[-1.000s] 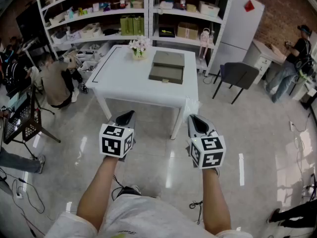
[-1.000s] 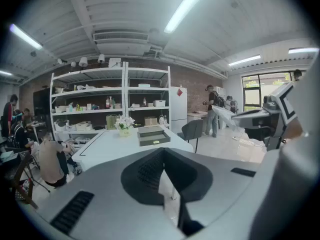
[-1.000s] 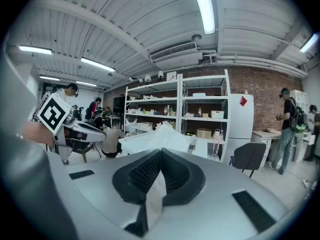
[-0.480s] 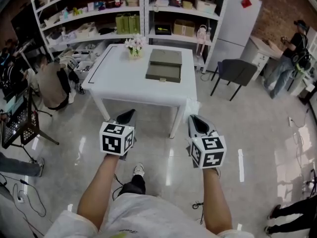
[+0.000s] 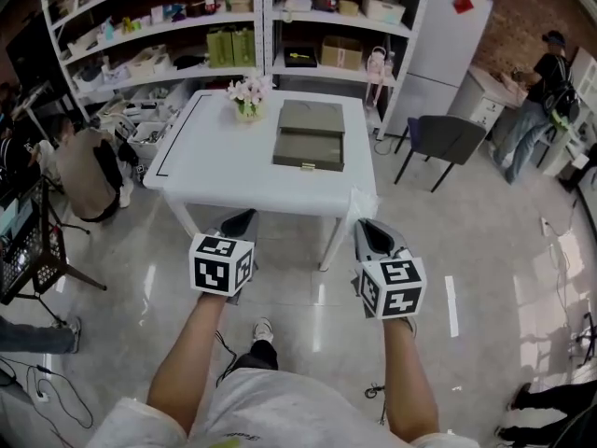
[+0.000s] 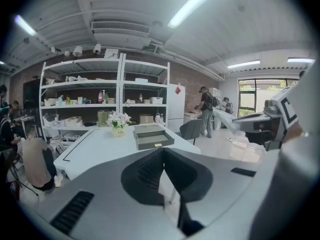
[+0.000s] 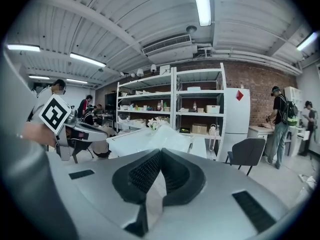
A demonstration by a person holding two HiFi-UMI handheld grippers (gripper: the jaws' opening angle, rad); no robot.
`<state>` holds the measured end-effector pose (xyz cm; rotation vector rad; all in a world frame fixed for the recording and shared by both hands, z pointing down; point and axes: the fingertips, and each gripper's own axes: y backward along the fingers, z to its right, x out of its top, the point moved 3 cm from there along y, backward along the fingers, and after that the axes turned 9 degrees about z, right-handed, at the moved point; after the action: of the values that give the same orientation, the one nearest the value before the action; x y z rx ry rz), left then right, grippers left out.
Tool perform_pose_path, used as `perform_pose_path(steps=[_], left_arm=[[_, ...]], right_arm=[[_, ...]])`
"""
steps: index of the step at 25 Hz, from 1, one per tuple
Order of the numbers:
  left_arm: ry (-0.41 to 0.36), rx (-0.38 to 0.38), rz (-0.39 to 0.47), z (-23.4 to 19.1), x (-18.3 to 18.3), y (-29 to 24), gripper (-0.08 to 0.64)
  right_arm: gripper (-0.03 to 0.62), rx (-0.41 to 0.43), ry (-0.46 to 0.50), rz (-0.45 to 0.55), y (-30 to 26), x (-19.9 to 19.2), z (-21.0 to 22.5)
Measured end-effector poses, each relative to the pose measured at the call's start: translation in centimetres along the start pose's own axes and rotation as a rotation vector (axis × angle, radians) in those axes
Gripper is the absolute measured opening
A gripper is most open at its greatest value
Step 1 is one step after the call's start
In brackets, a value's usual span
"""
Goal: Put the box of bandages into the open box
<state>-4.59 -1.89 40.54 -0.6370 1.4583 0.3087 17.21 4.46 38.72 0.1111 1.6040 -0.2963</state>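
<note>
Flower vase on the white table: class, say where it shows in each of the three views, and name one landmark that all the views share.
Head view: flower vase upper centre, at the table's far edge.
Left gripper view: flower vase left of centre, at mid height.
Right gripper view: flower vase small, near the centre.
Shared landmark: white fridge, right of the shelves.

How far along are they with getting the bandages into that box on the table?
Nothing looks done yet. The flat olive-grey box lies on the white square table, and I cannot pick out a bandage box anywhere. In hand: nothing; the left gripper and right gripper are both shut and empty, held over the floor short of the table. Left: finding, gripping and placing the bandages.
</note>
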Motion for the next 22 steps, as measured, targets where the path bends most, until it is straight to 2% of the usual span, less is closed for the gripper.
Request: perform_pose_path(steps=[10, 22], left_arm=[[-0.009, -0.083, -0.034, -7.1, 1.7, -7.5, 0.005], [0.004, -0.157, -0.052, -12.5, 1.9, -13.2, 0.005]], right_arm=[[0.005, -0.066, -0.014, -0.037, -9.3, 1.5, 0.2], [0.005, -0.122, -0.024, -0.078, -16.7, 1.8, 0.4]])
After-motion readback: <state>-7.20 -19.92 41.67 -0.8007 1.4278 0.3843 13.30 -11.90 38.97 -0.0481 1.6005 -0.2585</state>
